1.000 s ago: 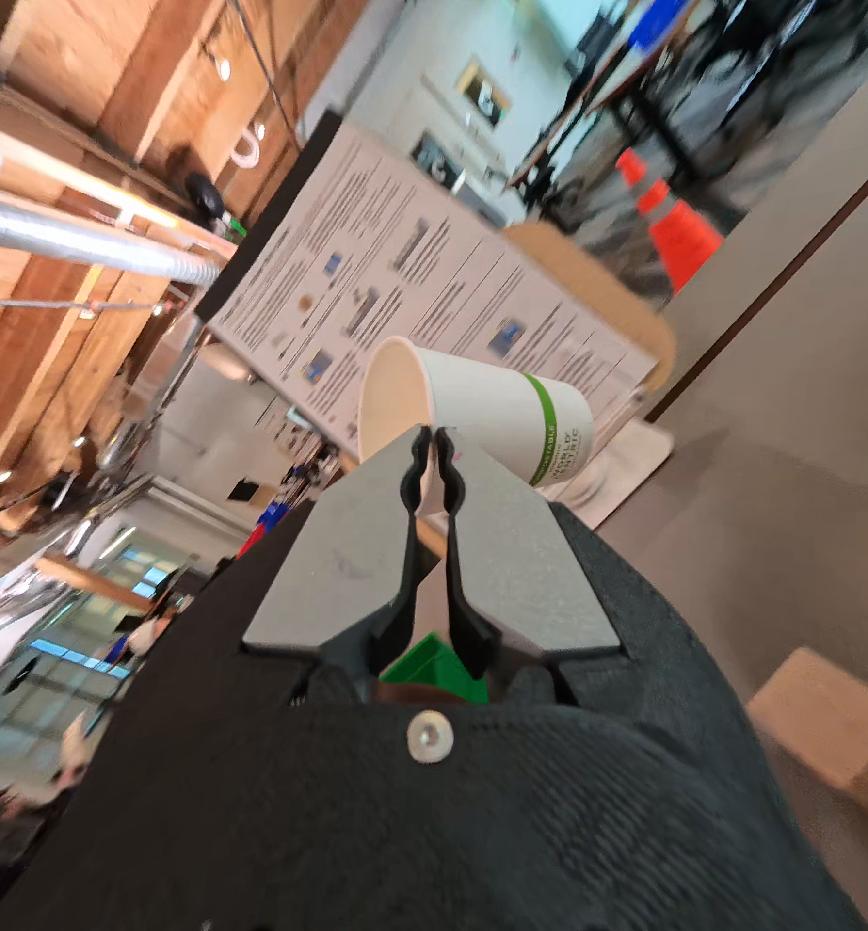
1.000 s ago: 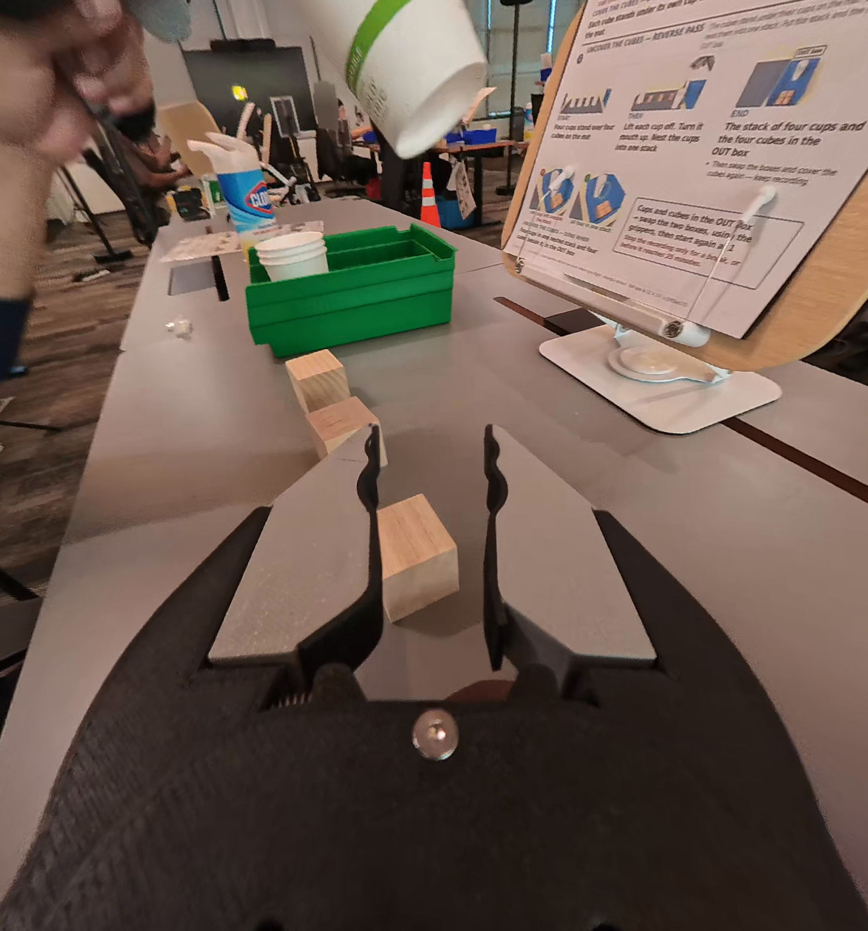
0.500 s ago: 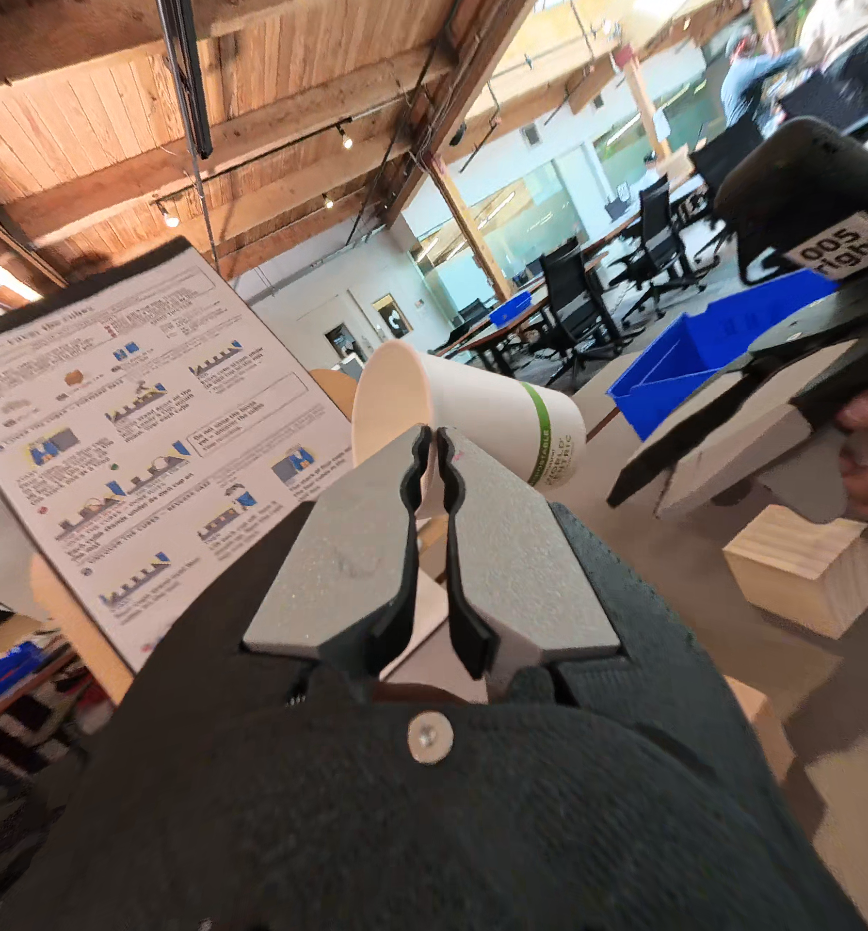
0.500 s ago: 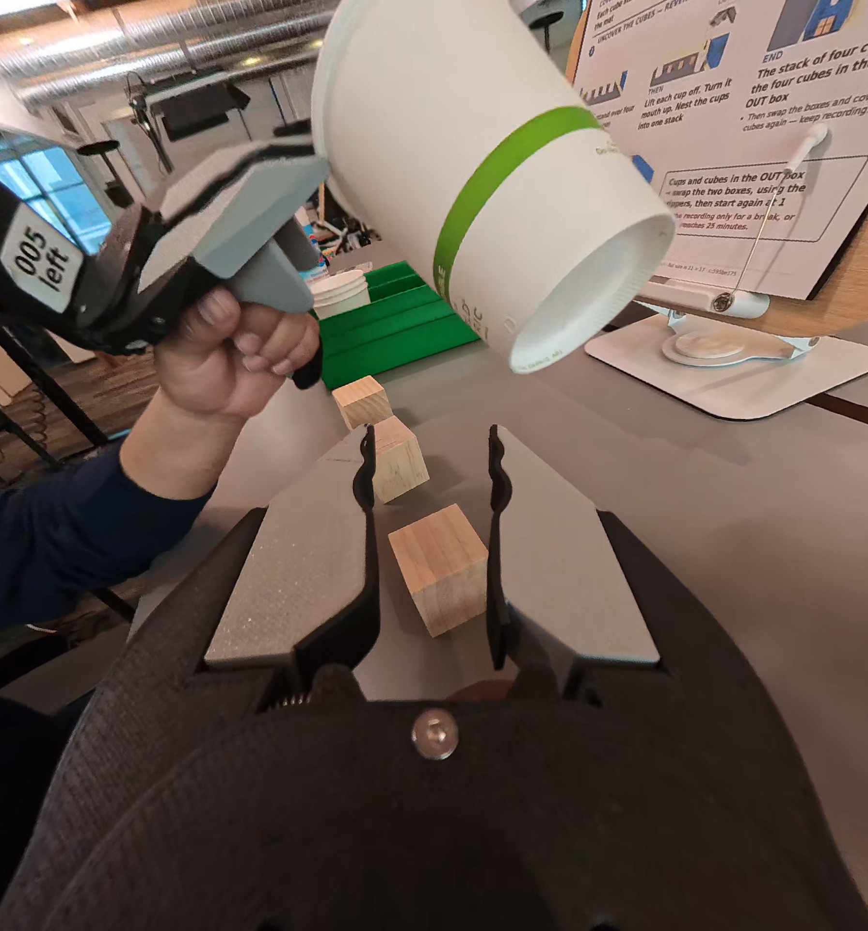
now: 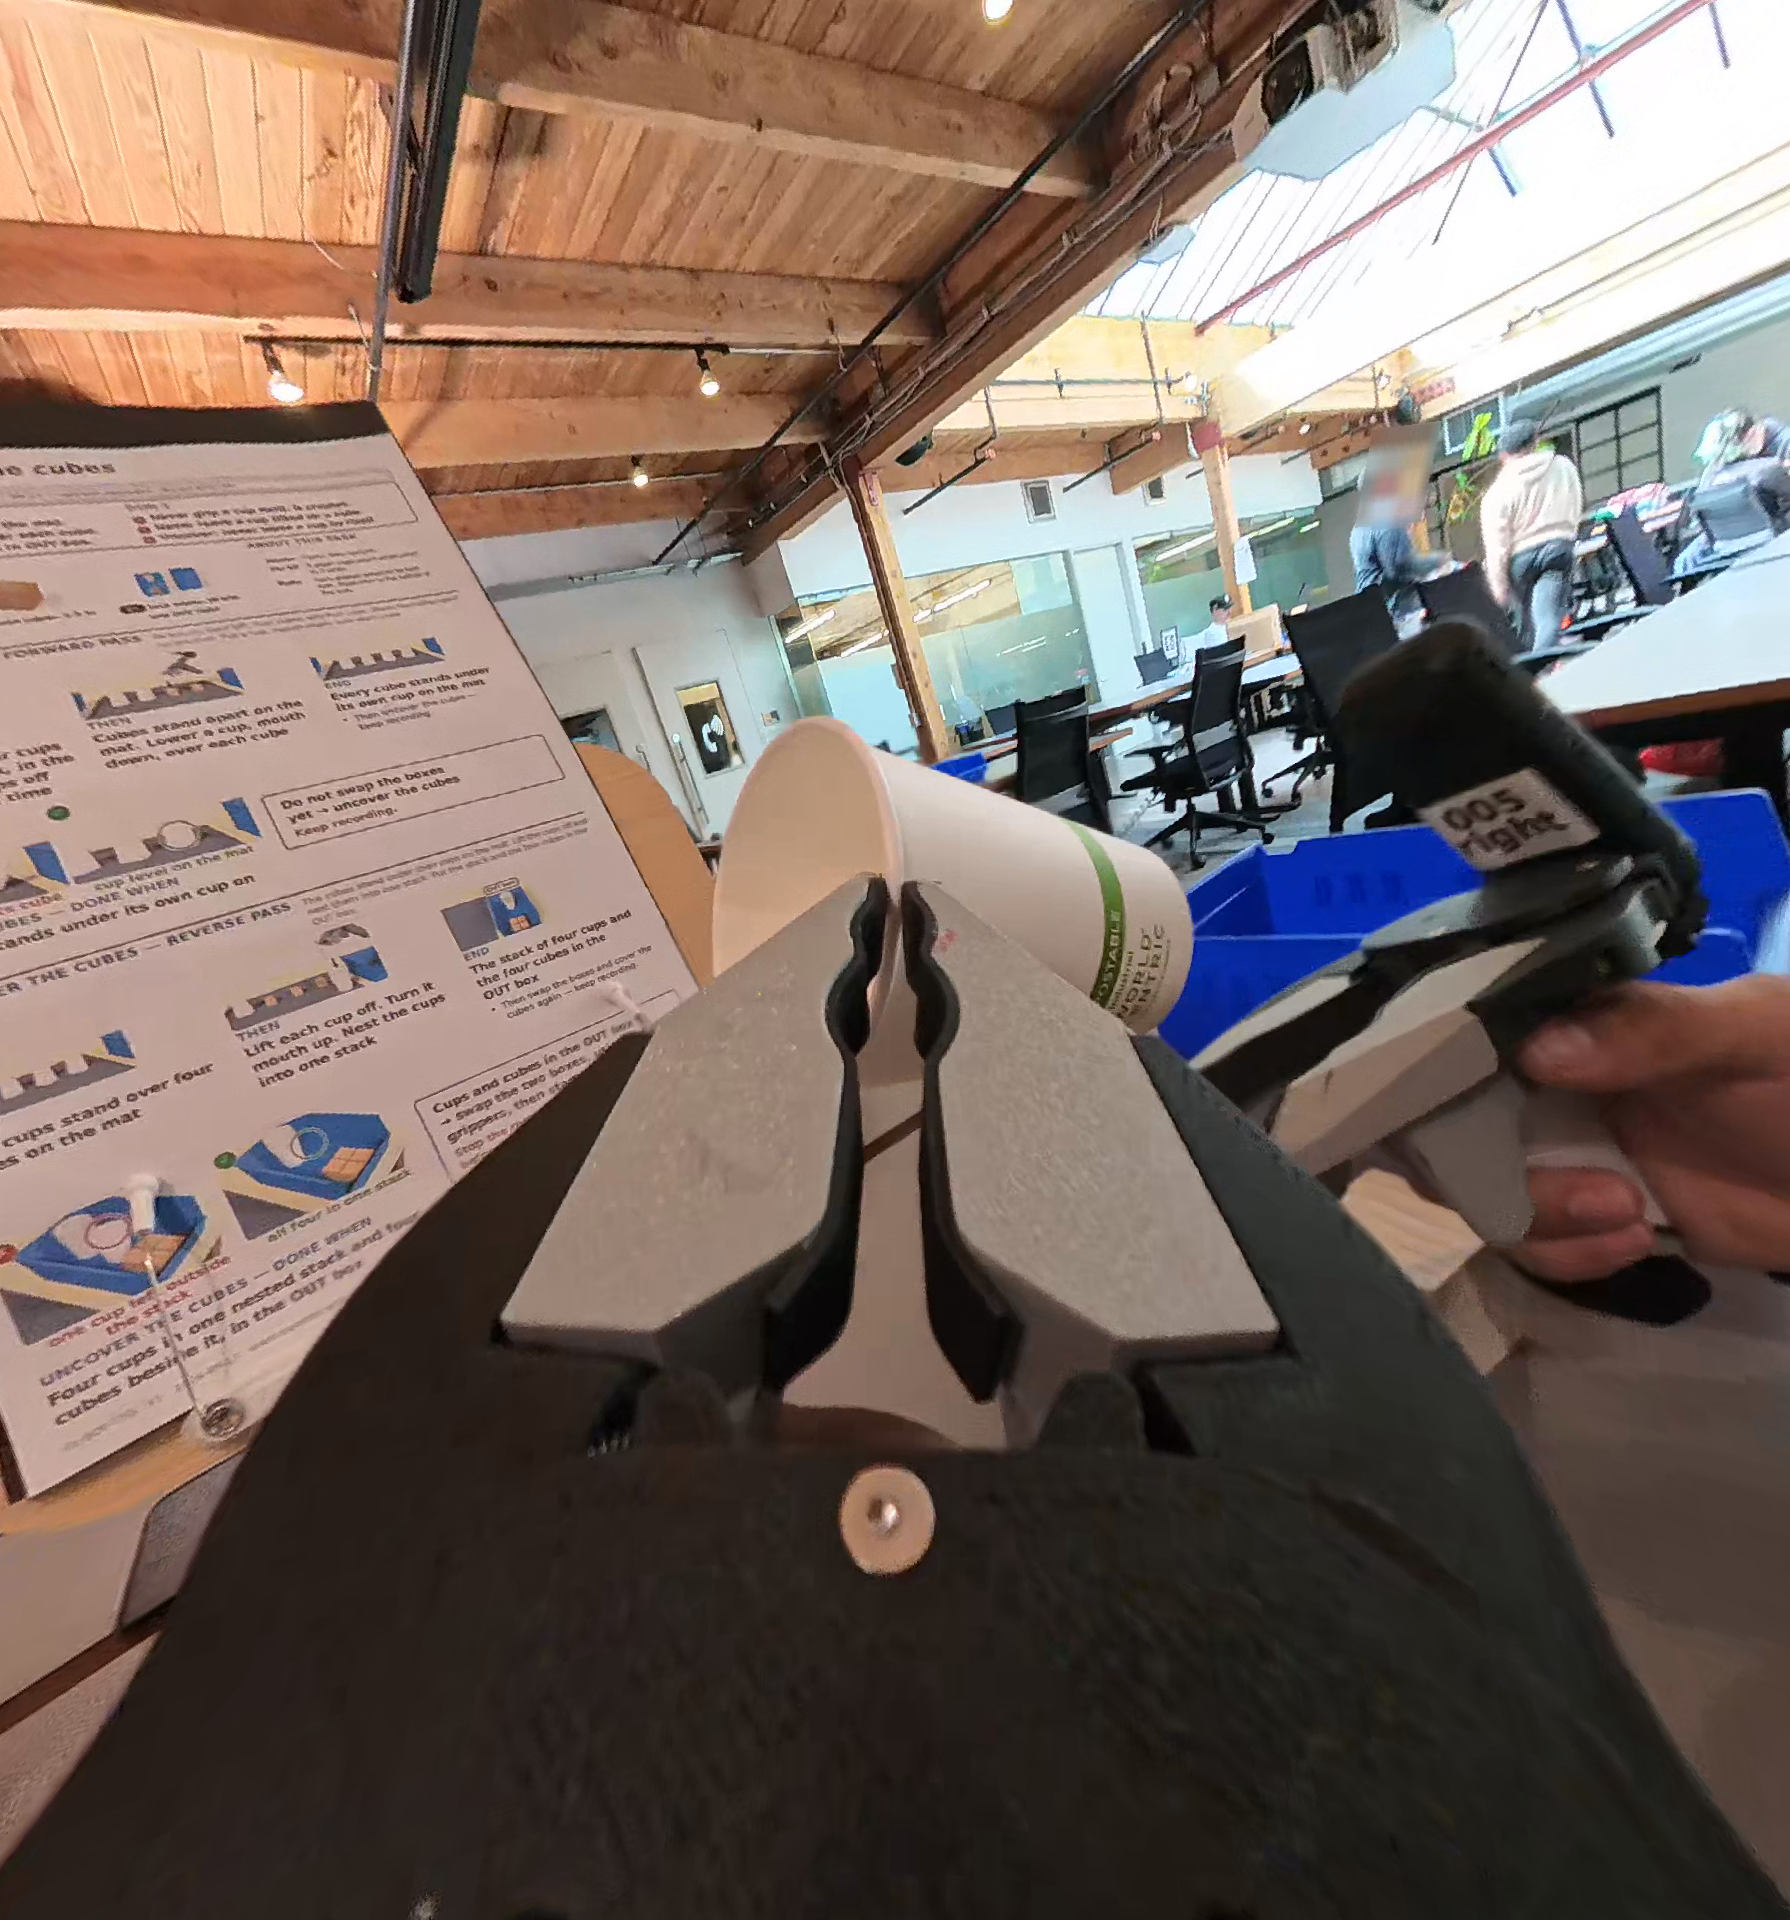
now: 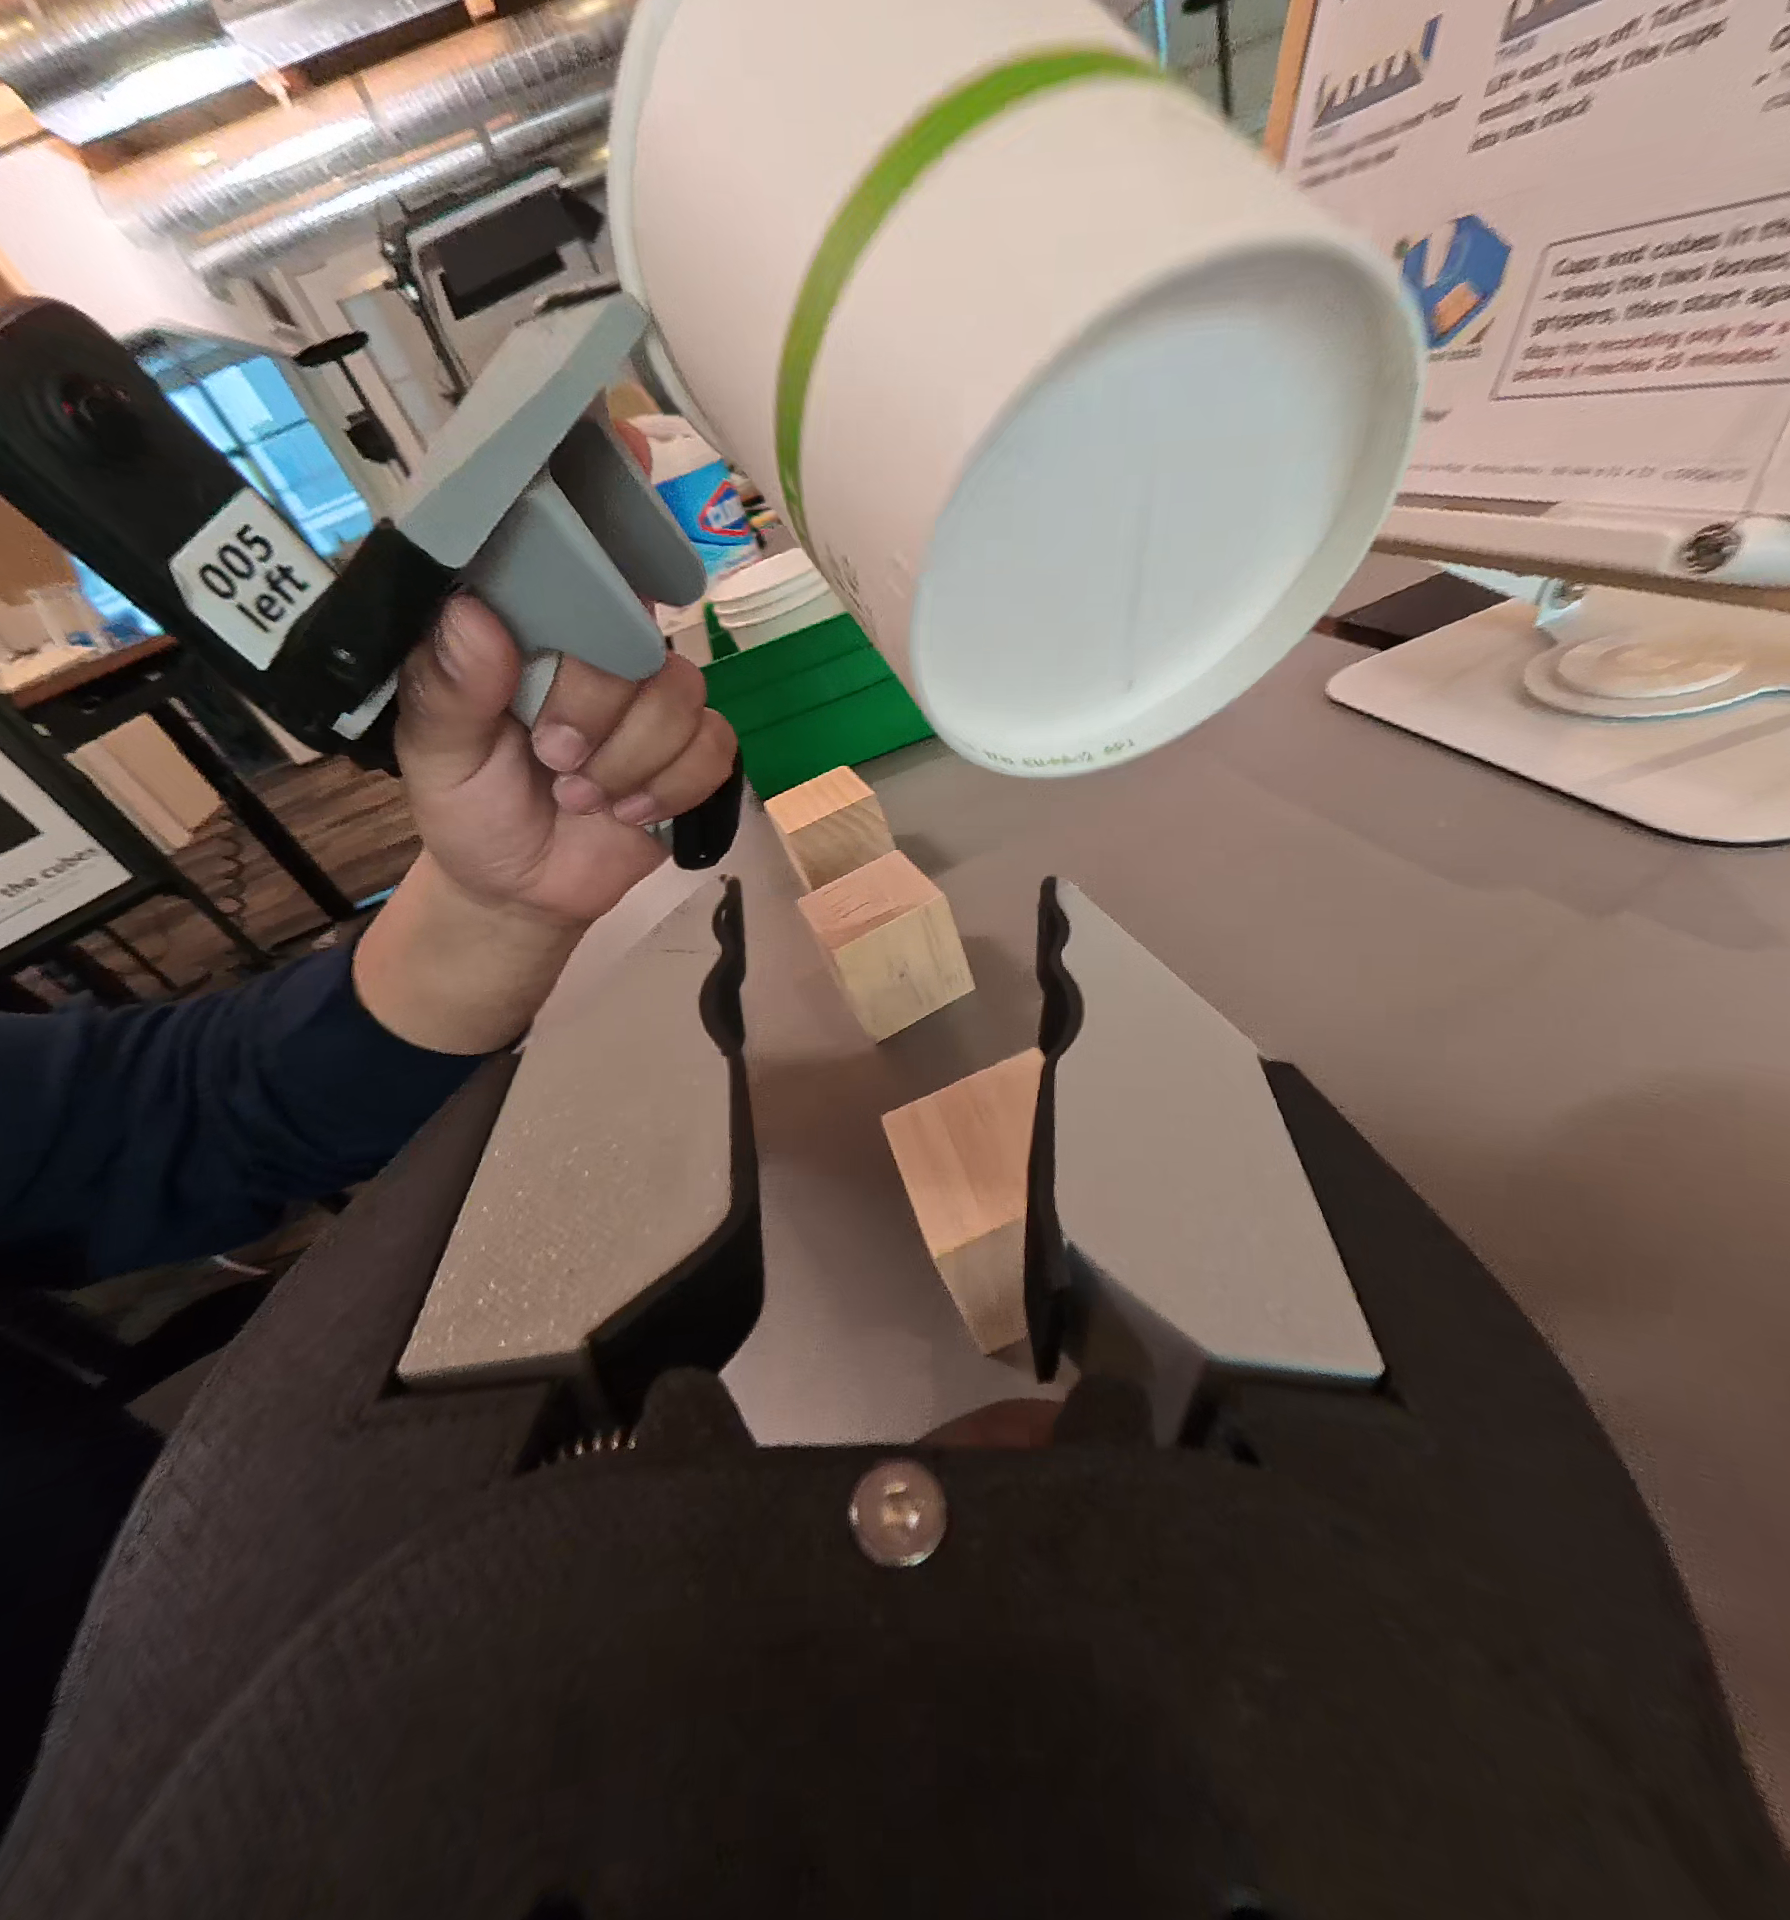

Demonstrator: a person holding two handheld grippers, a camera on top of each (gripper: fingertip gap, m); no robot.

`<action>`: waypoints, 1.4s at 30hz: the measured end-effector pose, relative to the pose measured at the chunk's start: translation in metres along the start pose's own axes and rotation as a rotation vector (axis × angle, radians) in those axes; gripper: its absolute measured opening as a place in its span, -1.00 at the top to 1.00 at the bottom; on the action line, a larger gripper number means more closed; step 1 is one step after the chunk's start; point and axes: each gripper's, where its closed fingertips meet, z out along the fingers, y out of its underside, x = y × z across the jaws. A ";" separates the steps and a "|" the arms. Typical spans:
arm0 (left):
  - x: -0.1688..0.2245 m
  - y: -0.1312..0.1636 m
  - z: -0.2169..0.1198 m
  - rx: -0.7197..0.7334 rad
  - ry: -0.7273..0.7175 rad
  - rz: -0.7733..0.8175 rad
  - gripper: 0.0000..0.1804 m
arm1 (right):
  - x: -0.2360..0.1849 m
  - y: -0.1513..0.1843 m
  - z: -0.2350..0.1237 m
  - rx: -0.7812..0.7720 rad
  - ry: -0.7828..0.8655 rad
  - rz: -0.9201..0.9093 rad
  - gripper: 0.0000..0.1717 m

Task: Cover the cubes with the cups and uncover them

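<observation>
Two hand-held grippers: left [image 5: 893,894] pinching cup [image 5: 984,883] rim, right [image 6: 886,914] wide over cubes [image 6: 886,961].

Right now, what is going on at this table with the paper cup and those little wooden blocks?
A person works a hand-held gripper in each hand. The left gripper pinches the rim of a white paper cup, held tipped in the air above the grey table. The right gripper is open and holds nothing. Three wooden cubes sit uncovered on the table, with more cups in a green bin behind.
</observation>
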 end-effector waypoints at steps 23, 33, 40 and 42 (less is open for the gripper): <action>0.067 0.020 0.010 -0.065 0.259 -0.151 0.98 | 0.008 -0.071 -0.051 0.501 -0.149 0.273 0.14; 0.109 0.047 0.010 -0.182 0.408 -0.097 0.98 | 0.013 -0.076 -0.060 0.527 -0.136 0.266 0.09; 0.127 0.057 0.008 -0.220 0.465 -0.071 0.97 | 0.012 -0.071 -0.054 0.495 -0.141 0.277 0.09; 0.131 0.059 0.008 -0.228 0.473 -0.056 0.97 | 0.013 -0.068 -0.050 0.479 -0.131 0.285 0.09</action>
